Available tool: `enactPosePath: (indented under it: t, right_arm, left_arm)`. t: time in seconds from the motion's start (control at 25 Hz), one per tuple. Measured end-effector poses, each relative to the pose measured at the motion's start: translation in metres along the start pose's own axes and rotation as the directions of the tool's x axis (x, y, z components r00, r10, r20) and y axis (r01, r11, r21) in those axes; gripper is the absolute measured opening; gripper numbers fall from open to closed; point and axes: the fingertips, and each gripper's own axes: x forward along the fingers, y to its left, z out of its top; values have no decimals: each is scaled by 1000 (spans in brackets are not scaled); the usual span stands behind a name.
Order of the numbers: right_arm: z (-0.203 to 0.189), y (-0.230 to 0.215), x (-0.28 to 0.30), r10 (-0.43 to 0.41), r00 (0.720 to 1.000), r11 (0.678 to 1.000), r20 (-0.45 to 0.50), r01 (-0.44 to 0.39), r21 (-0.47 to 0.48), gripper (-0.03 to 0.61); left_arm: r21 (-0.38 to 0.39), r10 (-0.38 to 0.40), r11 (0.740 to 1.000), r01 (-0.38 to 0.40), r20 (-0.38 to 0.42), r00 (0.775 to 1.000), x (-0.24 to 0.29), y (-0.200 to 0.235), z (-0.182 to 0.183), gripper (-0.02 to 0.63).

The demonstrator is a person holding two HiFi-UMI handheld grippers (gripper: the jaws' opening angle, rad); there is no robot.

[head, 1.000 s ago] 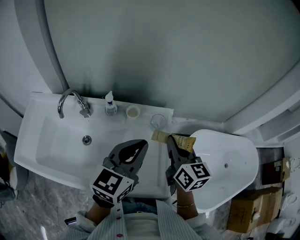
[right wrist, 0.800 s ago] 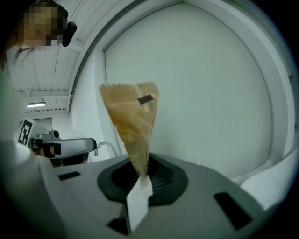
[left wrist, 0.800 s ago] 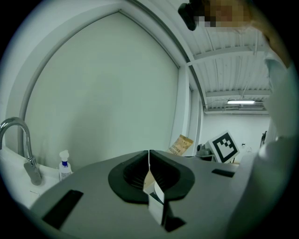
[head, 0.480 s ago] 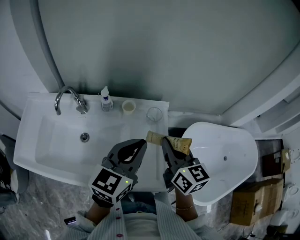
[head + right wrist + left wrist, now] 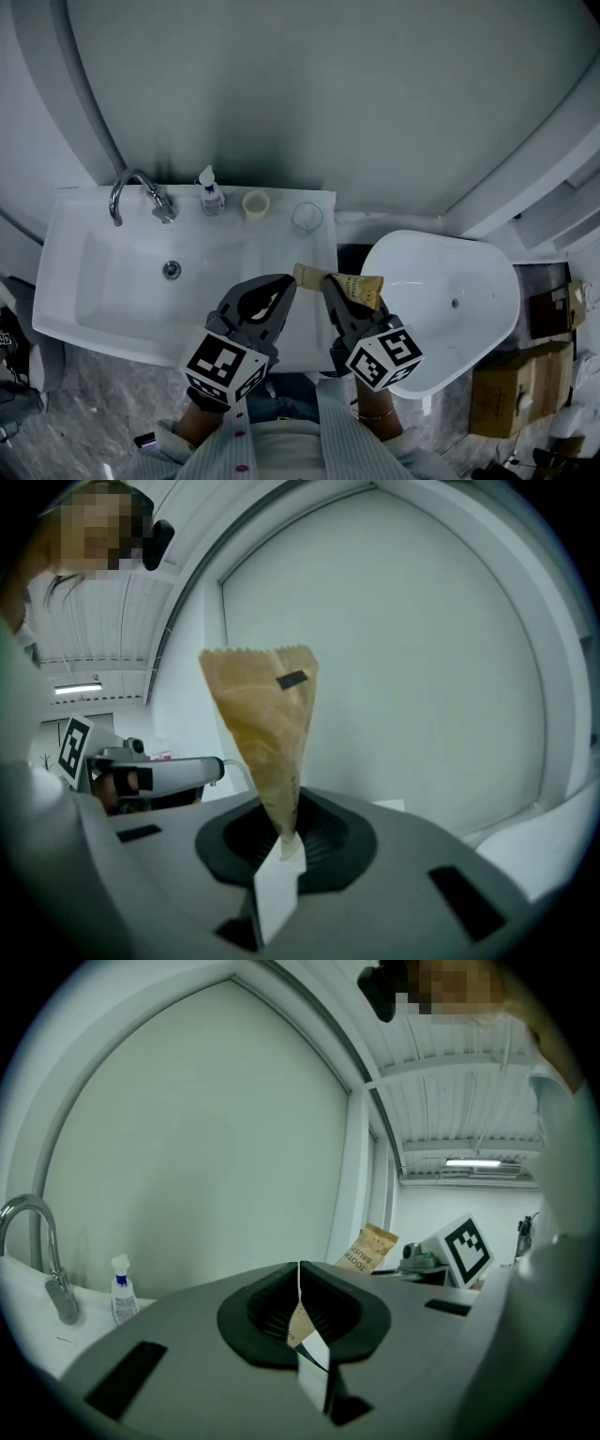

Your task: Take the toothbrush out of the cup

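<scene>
1. Over the last second both hands draw back from the sink's point(image 5: 103, 281) back ledge towards the person. In the head view the gap between the clear glass point(image 5: 307, 217) and the tan paper packet point(image 5: 361, 286) is wider than it was. The packet now hangs over the front part of the sink, well apart from the ledge.

2. The grip itself does not change. The right tongs point(image 5: 330, 284) stay almost closed, clamped on the narrow end of the packet, which stands up out of the jaws in the right gripper view. The left gripper view shows "TOOTH BRUSH" printed on it.

3. The left tongs point(image 5: 284, 287) are closed to a thin slit. A small tan printed scrap point(image 5: 299, 1324) sits pinched in that slit, seemingly a bit of the same paper. They hold nothing else.

4. No bare toothbrush shows in any view. The cream cup point(image 5: 255, 203) and the clear glass stand on the ledge beside the spray bottle point(image 5: 210, 192), and from above both look empty, though they are small in the frame. My judgement is that the toothbrush is inside the packet.

5. For the task, this retreat reads as carrying the packet clear of the cup, so the lift-out looks already done. What probably remains is setting the packet down or opening it. The main risk is the thin paper slipping from so narrow a pinch.
</scene>
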Motion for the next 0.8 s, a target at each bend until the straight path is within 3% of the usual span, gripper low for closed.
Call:
enactPosePath:
  t: [0.8]
  right_arm:
    - [4,6,1,43,999,999,3,-42,-16,43]
  left_arm:
    - [10,19,1000,-19,7,1000,6,2,3,21]
